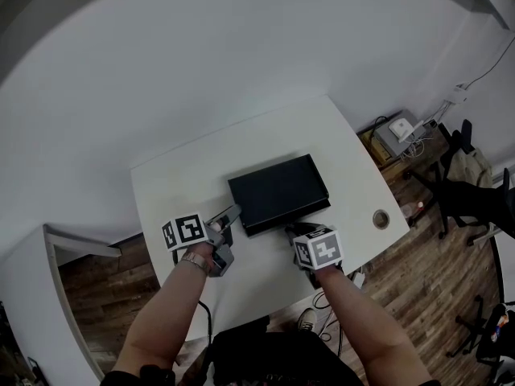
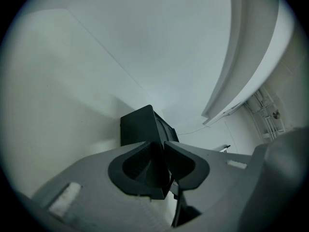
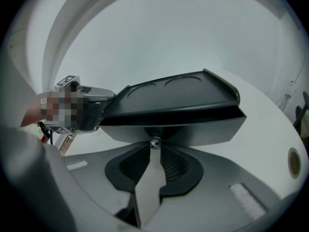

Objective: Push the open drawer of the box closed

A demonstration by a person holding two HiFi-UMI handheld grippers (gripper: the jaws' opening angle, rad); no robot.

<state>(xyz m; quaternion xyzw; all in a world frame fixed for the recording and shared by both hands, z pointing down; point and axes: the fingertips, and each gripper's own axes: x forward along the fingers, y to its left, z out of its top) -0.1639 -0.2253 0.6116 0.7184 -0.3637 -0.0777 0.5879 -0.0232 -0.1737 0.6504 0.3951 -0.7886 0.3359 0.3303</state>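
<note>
White worktop stands against a pale wall, w/ wood floor and an office chair off to the right. Black box lies flat mid-worktop, its drawer front facing the near edge. Left tongs sit at the box's near-left corner, set fairly wide, and a dark edge of the box fills the gap btwn the pads. They look clamped on it, prob. to stop the box sliding away when the drawer gets shoved. Right tongs come in steeply from the near side at the drawer front, set narrow, tips meeting either side of the small silver knob and apparently pinching it. That gives a centred contact, so the push should run straight rather than skew the drawer. Drawer looks only slightly out under the box's overhanging top; exactly how far is hard to judge. So the box sits just beyond both tongs, left one on its corner, right one at mid-front.
</note>
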